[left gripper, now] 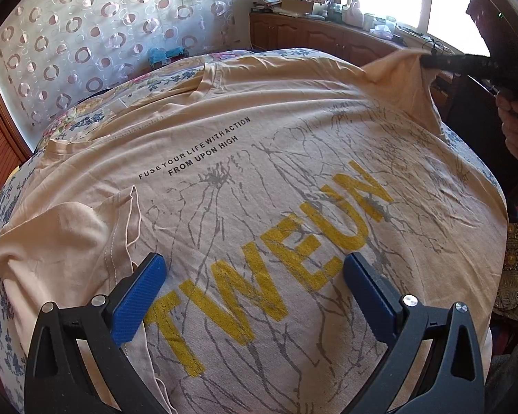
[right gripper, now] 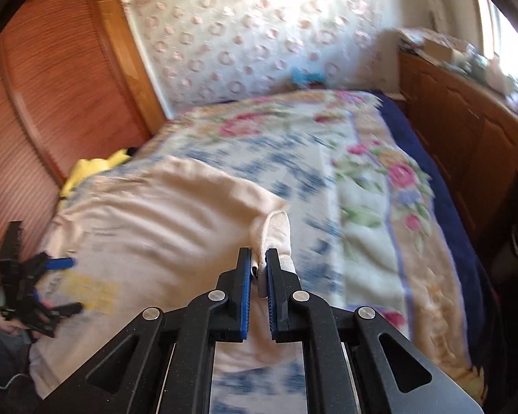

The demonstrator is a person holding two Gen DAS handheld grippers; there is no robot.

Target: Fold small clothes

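A beige T-shirt (left gripper: pixel 259 131) with yellow "TWEUN" lettering lies spread over the bed, front up. My left gripper (left gripper: pixel 253 258) hovers open just above its lower half, blue pads wide apart on either side of the lettering, with nothing between them. At the shirt's far right, my right gripper (left gripper: pixel 427 61) is shut on a sleeve and holds it lifted off the bed. In the right wrist view the right gripper (right gripper: pixel 259 253) pinches a fold of the shirt (right gripper: pixel 138 214) between its blue pads. The open left gripper (right gripper: pixel 72 284) shows at the left edge.
A floral blanket (right gripper: pixel 369 186) covers the bed. A wooden cabinet (left gripper: pixel 314 36) with clutter stands under the window beyond it. A slatted wooden wardrobe (right gripper: pixel 51 79) lines the left side, with a yellow cloth (right gripper: pixel 93 167) by it. A hand (left gripper: pixel 514 127) grips the right gripper's handle.
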